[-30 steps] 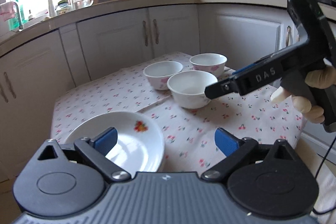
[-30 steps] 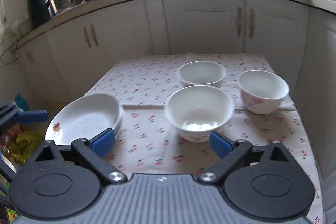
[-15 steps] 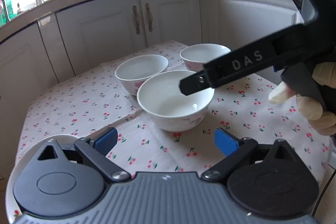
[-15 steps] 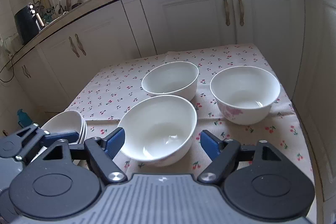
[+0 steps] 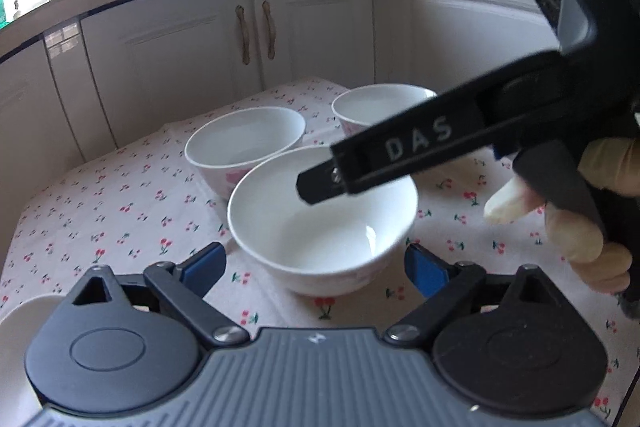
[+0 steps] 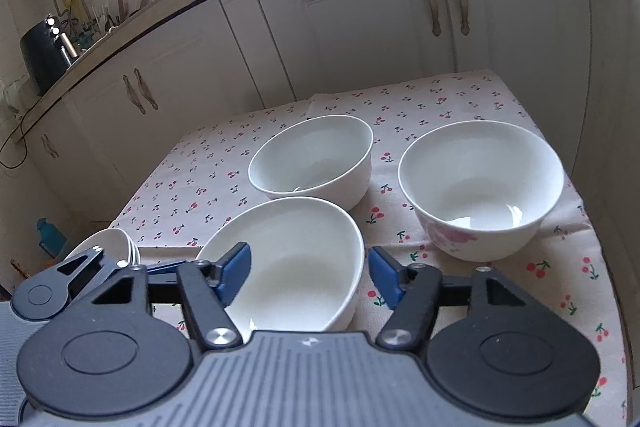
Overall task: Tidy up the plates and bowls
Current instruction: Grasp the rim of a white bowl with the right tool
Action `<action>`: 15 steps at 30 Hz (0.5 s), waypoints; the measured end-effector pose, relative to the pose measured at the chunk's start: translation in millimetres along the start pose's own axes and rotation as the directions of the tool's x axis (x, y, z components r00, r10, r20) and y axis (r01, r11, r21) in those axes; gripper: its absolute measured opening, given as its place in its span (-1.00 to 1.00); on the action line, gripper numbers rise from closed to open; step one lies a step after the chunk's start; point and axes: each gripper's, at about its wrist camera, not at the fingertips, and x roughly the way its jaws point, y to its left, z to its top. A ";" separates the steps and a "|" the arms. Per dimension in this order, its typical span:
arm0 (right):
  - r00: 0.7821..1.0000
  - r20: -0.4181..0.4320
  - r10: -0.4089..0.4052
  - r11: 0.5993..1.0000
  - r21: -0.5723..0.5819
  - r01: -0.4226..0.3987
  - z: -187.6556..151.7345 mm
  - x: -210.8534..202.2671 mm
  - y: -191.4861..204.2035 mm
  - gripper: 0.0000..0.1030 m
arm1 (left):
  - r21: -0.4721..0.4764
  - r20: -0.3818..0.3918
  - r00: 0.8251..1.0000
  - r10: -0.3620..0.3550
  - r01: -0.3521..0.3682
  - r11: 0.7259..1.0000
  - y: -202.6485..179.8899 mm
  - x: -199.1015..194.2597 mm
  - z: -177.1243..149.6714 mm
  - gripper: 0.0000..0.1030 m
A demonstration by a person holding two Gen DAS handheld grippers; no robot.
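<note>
Three white bowls stand on the cherry-print tablecloth point(image 6: 200, 179). The near bowl point(image 5: 324, 219) point(image 6: 288, 267) sits between the pads of my left gripper point(image 5: 314, 263). Its jaws are closing, with small gaps on both sides. My right gripper point(image 6: 310, 273) is closing too, with one pad inside this bowl and the other just outside its right wall, neither pressing. Its black finger point(image 5: 400, 151) crosses above the bowl in the left wrist view. Two more bowls point(image 6: 312, 155) point(image 6: 480, 179) stand behind. A stack of white plates point(image 6: 116, 243) point(image 5: 24, 311) lies at the table's left edge.
White cabinets point(image 6: 360, 27) under a counter curve close behind the table. The cloth drops off at the right edge point(image 6: 592, 227). A gloved hand point(image 5: 580, 227) holds the right gripper. A blue bottle point(image 6: 50, 233) stands on the floor at the left.
Both grippers moved forward and down to the near bowl. The right jaws narrowed a lot, and one pad now reaches inside the bowl. The plates slid to the frame's lower left.
</note>
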 end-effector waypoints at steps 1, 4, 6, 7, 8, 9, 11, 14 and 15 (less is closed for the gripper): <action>1.000 0.000 0.000 1.000 0.000 0.000 0.0 0.8 0.2 0.27 | 0.002 0.001 1.000 -0.005 0.005 1.000 0.3 1.0 0.6 0.82; 1.000 0.000 0.006 1.000 0.000 -0.006 0.4 1.5 1.0 0.26 | 0.009 0.003 1.000 -0.013 0.013 1.000 0.4 4.6 1.6 0.79; 1.000 -0.001 0.004 1.000 -0.001 -0.004 0.4 1.7 1.5 0.26 | 0.006 0.005 1.000 -0.023 0.023 1.000 0.3 6.3 2.1 0.78; 1.000 -0.002 0.001 1.000 -0.001 -0.001 0.5 1.8 1.4 0.26 | 0.006 0.006 1.000 -0.023 0.023 1.000 0.4 5.9 1.9 0.78; 1.000 -0.002 0.000 1.000 0.000 0.000 0.4 1.8 1.3 0.26 | 0.007 0.007 1.000 -0.022 0.022 1.000 -0.2 5.4 1.4 0.78; 1.000 -0.002 0.000 1.000 0.002 0.000 0.4 1.6 1.2 0.26 | 0.008 0.008 1.000 -0.023 0.023 1.000 -0.4 5.0 1.3 0.78; 1.000 -0.004 -0.003 1.000 0.004 0.003 0.0 1.1 1.7 0.26 | 0.007 0.006 1.000 -0.027 0.027 1.000 -0.5 3.9 1.6 0.78; 1.000 -0.009 -0.011 1.000 -0.003 0.011 -1.5 -0.7 4.8 0.27 | 0.009 0.004 0.999 -0.034 0.034 0.999 0.2 1.9 2.3 0.78; 1.000 -0.010 -0.011 1.000 -0.002 0.011 -2.5 -2.3 5.7 0.27 | 0.011 0.002 0.999 -0.034 0.034 0.999 -0.7 -0.1 1.7 0.78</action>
